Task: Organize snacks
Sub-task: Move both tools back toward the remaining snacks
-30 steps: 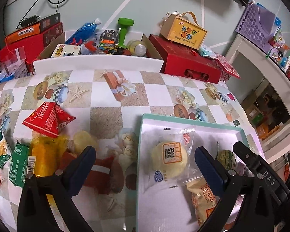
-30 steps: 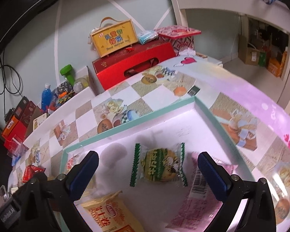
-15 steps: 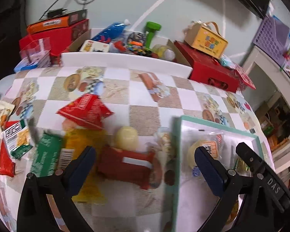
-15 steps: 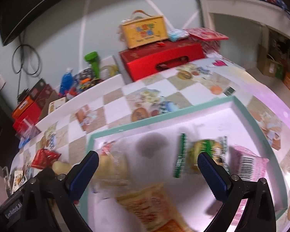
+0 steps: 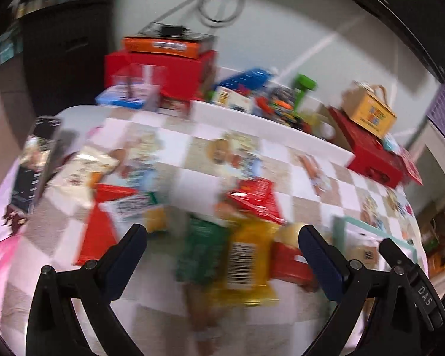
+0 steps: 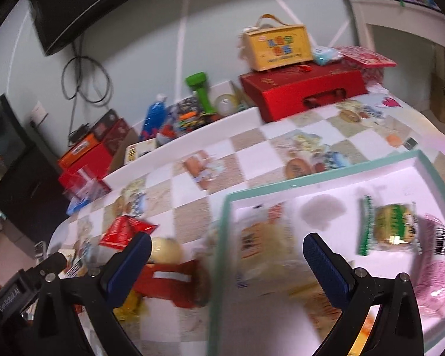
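Both claws gape empty — the left claw (image 5: 222, 237) over loose snacks on the bench (image 5: 190, 181) should settle above the yellow packet (image 5: 246, 255) before closing, then carry it to the tray (image 6: 317, 178).

We carry 2 matching black plastic two-finger grippers. The left gripper (image 5: 222, 247) has 2 angular black arms ending in dark blue textured rubber finger pads (image 5: 319, 258), each arm pinned with small round silver screws (image 5: 354, 264). At its right edge we see the other gripper's black body, marked "DAS" in white letters (image 5: 425, 294). The right gripper (image 6: 227, 255) is built alike: black struts, blue ribbed finger pads (image 6: 326, 267), silver screws (image 6: 357, 272). At its left edge the other gripper's black body bears a white printed label (image 6: 7, 298), blurred, reading roughly "GenRobot.AI".
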`<action>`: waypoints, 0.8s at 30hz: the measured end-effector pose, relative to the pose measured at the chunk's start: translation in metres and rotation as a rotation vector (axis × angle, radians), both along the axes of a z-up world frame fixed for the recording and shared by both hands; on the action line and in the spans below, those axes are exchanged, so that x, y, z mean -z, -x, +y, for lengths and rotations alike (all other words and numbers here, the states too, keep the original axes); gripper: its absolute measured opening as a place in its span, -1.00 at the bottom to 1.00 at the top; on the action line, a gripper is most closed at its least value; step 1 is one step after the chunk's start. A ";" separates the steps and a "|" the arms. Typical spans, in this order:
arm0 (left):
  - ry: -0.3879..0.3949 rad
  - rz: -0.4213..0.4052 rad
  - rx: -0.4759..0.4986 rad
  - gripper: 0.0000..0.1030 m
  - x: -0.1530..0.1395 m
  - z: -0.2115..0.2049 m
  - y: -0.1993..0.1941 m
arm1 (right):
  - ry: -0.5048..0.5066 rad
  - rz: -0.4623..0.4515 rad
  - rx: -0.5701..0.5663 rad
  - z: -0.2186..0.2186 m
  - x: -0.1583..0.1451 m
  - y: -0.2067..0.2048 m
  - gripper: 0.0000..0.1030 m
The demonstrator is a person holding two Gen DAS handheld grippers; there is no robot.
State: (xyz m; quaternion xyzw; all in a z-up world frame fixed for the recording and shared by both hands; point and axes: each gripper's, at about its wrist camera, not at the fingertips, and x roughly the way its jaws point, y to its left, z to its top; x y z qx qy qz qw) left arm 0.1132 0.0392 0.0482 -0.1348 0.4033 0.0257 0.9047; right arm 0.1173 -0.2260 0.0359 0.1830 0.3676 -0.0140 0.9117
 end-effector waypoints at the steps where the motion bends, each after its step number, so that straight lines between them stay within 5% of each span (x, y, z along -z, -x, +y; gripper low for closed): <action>1: 0.005 0.003 -0.016 0.97 0.000 0.006 0.001 | 0.004 -0.006 -0.015 0.006 -0.001 0.000 1.00; 11: 0.046 0.050 -0.137 0.97 0.017 0.056 0.012 | 0.050 0.003 -0.223 0.083 0.006 -0.005 1.00; 24: 0.079 0.174 -0.048 0.82 0.065 0.036 -0.016 | 0.196 0.105 -0.275 0.107 0.039 -0.018 0.83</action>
